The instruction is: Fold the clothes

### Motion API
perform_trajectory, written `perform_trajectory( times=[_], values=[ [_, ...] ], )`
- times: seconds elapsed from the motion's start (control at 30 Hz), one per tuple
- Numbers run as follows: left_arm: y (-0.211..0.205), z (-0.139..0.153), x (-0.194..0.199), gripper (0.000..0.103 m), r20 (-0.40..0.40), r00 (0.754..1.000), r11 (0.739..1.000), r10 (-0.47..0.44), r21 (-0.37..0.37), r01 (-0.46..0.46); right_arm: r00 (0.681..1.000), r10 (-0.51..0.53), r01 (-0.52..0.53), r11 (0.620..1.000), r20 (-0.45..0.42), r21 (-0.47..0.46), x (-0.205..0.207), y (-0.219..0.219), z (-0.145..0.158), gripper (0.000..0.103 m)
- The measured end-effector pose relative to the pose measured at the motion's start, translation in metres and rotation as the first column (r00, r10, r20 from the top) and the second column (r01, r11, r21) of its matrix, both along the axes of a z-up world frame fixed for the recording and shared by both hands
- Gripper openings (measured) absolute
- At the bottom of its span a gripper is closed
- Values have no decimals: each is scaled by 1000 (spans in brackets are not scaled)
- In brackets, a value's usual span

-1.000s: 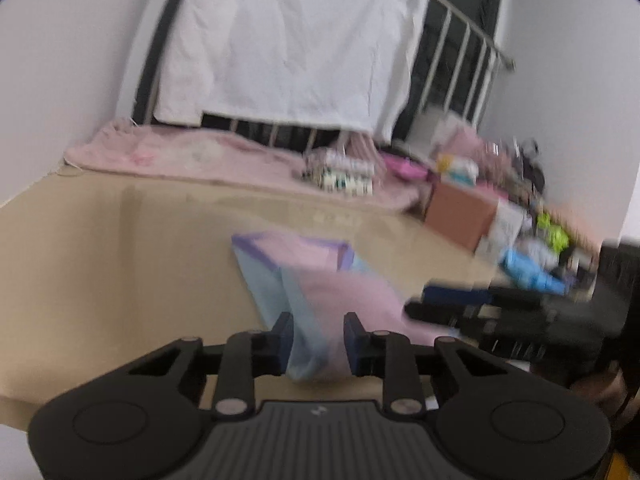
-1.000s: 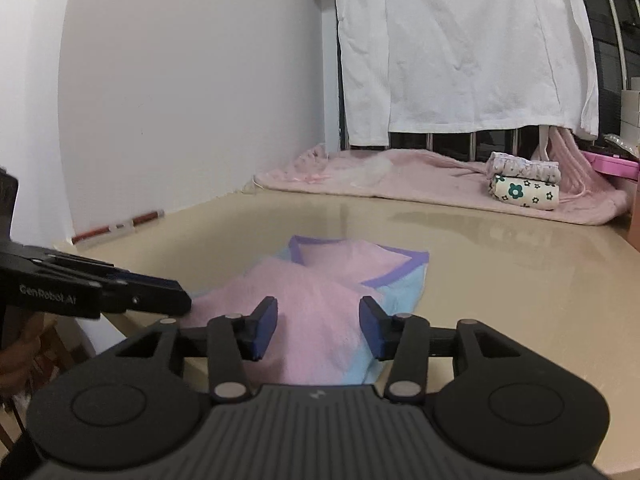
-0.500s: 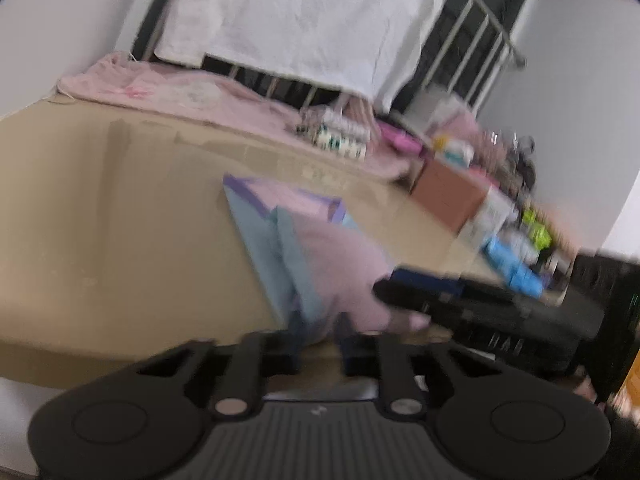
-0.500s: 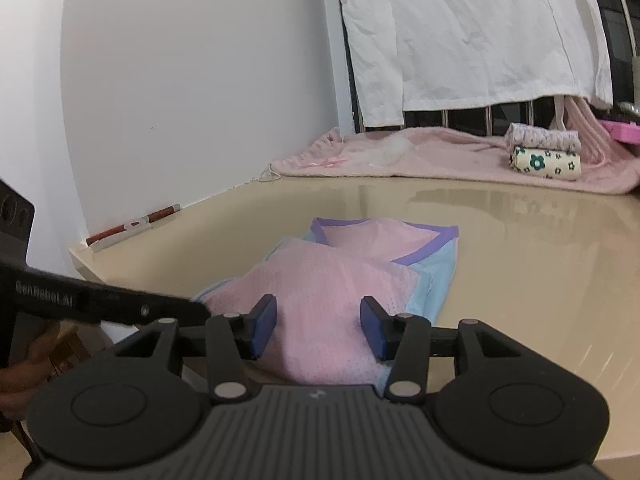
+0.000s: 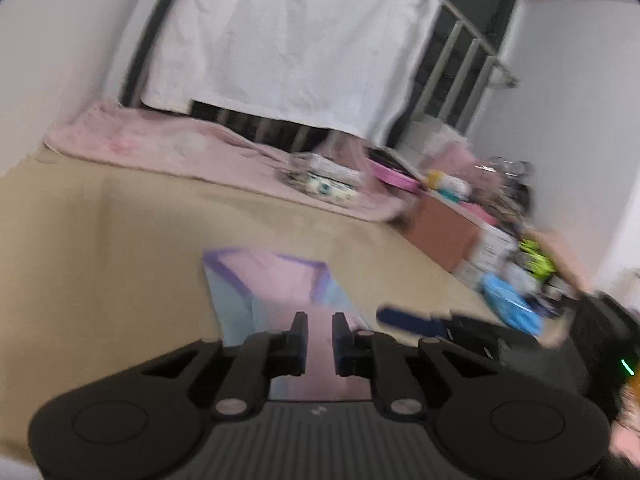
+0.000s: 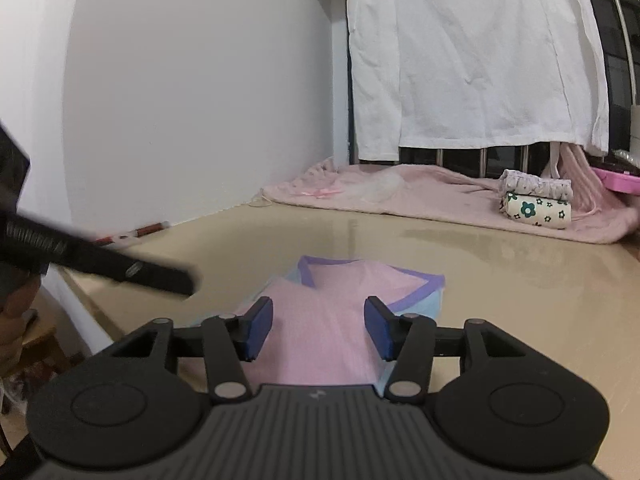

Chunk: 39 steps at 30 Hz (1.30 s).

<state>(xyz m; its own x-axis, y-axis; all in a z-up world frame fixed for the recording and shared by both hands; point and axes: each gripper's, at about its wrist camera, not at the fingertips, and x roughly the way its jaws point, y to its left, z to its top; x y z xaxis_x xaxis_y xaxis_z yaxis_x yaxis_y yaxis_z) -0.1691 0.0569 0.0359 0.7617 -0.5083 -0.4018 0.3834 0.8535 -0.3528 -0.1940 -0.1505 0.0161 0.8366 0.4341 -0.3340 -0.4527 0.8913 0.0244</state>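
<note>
A small pink garment with purple trim and light blue sides point(image 6: 340, 300) lies partly folded on the beige table point(image 6: 500, 280). It also shows in the left wrist view point(image 5: 276, 276). My right gripper point(image 6: 319, 326) is open over its near end, with pink cloth between the fingers but not pinched. My left gripper point(image 5: 320, 330) hovers over the garment's near edge with a narrow gap between its fingers; the view is blurred. Each gripper shows in the other's view, the left gripper point(image 6: 120, 266) and the right gripper point(image 5: 416, 322).
A pink blanket point(image 6: 420, 196) lies along the table's far edge with a stack of folded clothes point(image 6: 536, 200) on it. A white shirt point(image 6: 472, 60) hangs on a metal rail behind. Boxes and clutter point(image 5: 480, 220) stand to the right. A white wall point(image 6: 180, 100) runs along the left.
My left gripper dipped to the garment's near edge with its fingers nearly together, then rose and moved over the cloth. My right gripper stayed open and shifted slightly forward over the garment.
</note>
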Motion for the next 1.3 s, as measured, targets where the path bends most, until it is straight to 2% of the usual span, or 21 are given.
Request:
perform_trajectory(
  times=[0.03, 0.13, 0.3, 0.4, 0.43, 0.53, 0.63, 0.67, 0.73, 0.77, 0.87, 0.97, 1.07, 1.1, 1.17, 1.2, 1.23, 1.27, 1.3],
  values=[
    [-10, -1, 5, 11, 3, 1000, 999, 24, 27, -25, 1000, -13, 13, 1000, -9, -7, 3, 1, -1, 20],
    [-30, -8, 12, 11, 21, 998, 993, 65, 97, -67, 999, -38, 38, 999, -33, 0, 7, 1, -2, 16],
    [-46, -36, 9, 17, 12, 997, 968, 78, 238, -79, 996, -37, 38, 999, -80, 8, 11, 3, -21, 16],
    [-43, -42, 2, 23, 54, 995, 967, 79, 238, -90, 998, -36, 38, 999, -53, 23, 11, 1, -28, 16],
    [-43, -43, 2, 29, 57, 994, 966, 96, 234, -107, 998, -38, 40, 998, -56, 38, 13, 0, -24, 16],
    [-44, -46, 0, 29, 77, 990, 965, 120, 225, -135, 997, -49, 55, 993, -56, 103, 22, -3, -13, 16],
    [-49, -46, -3, 31, 108, 986, 956, 126, 253, -150, 994, -62, 72, 992, -93, 106, 40, 3, -18, 16],
    [-50, -45, -3, 36, 116, 984, 949, 132, 273, -160, 992, -65, 78, 989, -108, 125, 43, 1, -22, 17],
    [-51, -39, -3, 37, 116, 985, 939, 125, 306, -155, 990, -59, 81, 982, -127, 172, 45, -4, -27, 19],
    [-48, -36, -5, 37, 124, 985, 945, 119, 291, -151, 990, -58, 81, 980, -131, 181, 45, -7, -29, 20],
    [-28, -22, -6, 37, 109, 984, 977, 143, 142, -158, 991, -59, 82, 979, -124, 188, 45, -10, -33, 26],
    [-27, -14, 7, 35, 69, 985, 985, 157, 63, -162, 993, -60, 78, 981, -100, 179, 45, -12, -36, 26],
    [-39, -11, 20, 33, 41, 988, 987, 147, 62, -149, 997, -64, 68, 991, -39, 113, 38, -2, -38, 26],
    [-43, -13, 25, 31, 21, 987, 983, 159, 85, -160, 997, -65, 68, 993, -30, 99, 37, -1, -38, 26],
    [-49, -18, 35, 19, -20, 983, 975, 182, 130, -178, 998, -62, 64, 994, -34, 94, 38, -1, -35, 26],
    [-48, -23, 39, 17, -49, 982, 975, 185, 135, -177, 997, -64, 67, 993, -37, 97, 39, -4, -34, 27],
    [-48, -28, 43, 19, -73, 980, 975, 186, 138, -175, 996, -74, 78, 992, -45, 102, 41, -7, -33, 29],
    [-46, -29, 43, 19, -71, 981, 976, 183, 135, -172, 995, -86, 91, 990, -54, 108, 43, -11, -33, 36],
    [-44, -31, 43, 19, -68, 981, 976, 180, 135, -170, 992, -105, 113, 985, -64, 129, 44, -16, -33, 37]
  ],
)
